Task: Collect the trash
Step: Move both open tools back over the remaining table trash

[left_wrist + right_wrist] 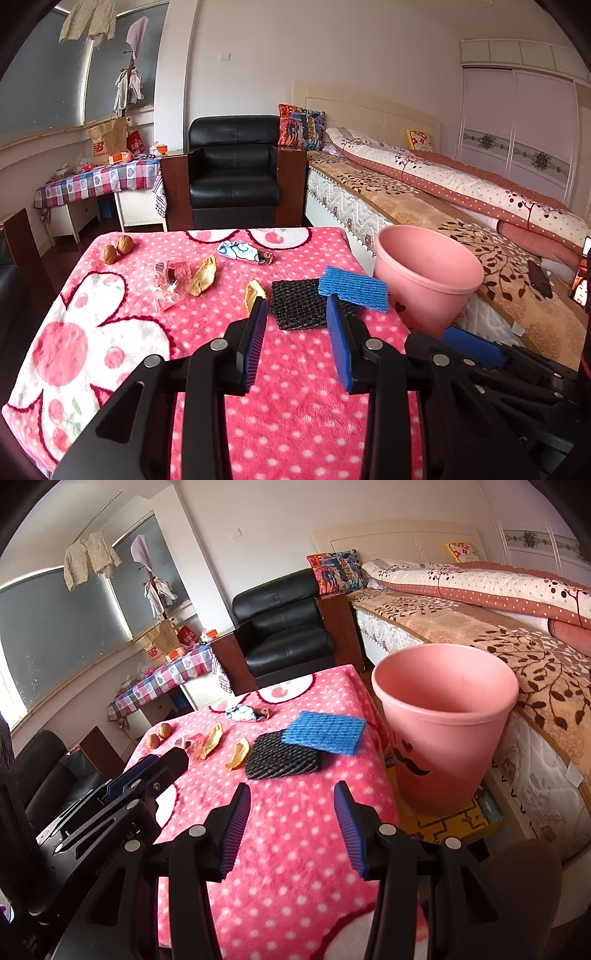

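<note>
Both grippers' blue-padded fingers (258,332) stand apart, gripping nothing, above the pink dotted blanket (295,406); black mesh foam pad (299,302) and blue one (352,288) lie just ahead, pink plastic bin (443,731) right.

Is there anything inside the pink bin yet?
No, the right wrist view looks into the pink bin and shows only its bare inner wall, while the blue foam net and the peels lie on the table.
</note>
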{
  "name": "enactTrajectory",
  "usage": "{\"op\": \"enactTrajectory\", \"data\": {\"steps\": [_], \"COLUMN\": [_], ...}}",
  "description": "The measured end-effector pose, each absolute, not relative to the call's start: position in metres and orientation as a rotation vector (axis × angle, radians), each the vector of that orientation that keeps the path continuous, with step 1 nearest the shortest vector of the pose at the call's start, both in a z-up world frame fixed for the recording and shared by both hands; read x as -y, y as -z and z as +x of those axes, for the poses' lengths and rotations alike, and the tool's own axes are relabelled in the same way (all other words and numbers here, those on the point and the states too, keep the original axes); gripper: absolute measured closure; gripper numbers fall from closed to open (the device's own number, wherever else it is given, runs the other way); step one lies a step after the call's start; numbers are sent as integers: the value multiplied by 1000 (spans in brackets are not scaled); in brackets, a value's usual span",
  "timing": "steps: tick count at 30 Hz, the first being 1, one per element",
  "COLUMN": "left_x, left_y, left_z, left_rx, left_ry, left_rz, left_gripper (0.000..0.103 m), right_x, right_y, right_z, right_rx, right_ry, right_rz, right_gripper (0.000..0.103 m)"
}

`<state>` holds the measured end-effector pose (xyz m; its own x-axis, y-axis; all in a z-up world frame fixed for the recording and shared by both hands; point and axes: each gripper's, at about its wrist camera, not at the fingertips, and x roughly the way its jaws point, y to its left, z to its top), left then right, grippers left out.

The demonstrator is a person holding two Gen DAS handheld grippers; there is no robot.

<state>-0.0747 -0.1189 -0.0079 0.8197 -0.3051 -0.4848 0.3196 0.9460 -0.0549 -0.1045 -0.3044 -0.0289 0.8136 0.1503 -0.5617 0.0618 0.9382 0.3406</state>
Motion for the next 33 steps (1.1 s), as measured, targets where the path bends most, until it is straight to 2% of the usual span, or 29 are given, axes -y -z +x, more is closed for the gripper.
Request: {"op": "enactTrajectory", "data": {"steps": [8, 13, 15, 33], "left_x": [107, 100, 98, 107], "left_y": [-3, -12, -16, 0], "left_z": [-96, -107, -109, -84], "left_rx": [-476, -436, -413, -449], "left_ry": [329, 333, 335, 348], "left_rz": [3, -4, -3, -13], "left_gripper": [69, 69, 69, 69], "right_x": [292, 290, 290, 305], "right_y": [22, 12, 6, 21], "right_z": [-128, -141, -144, -127], "right_rx": [-628, -593, -566, -592], "right_ry": [-45, 1, 16, -18], "right_rz": [343, 326, 321, 383], "right_gripper": [55, 44, 42, 40]}}
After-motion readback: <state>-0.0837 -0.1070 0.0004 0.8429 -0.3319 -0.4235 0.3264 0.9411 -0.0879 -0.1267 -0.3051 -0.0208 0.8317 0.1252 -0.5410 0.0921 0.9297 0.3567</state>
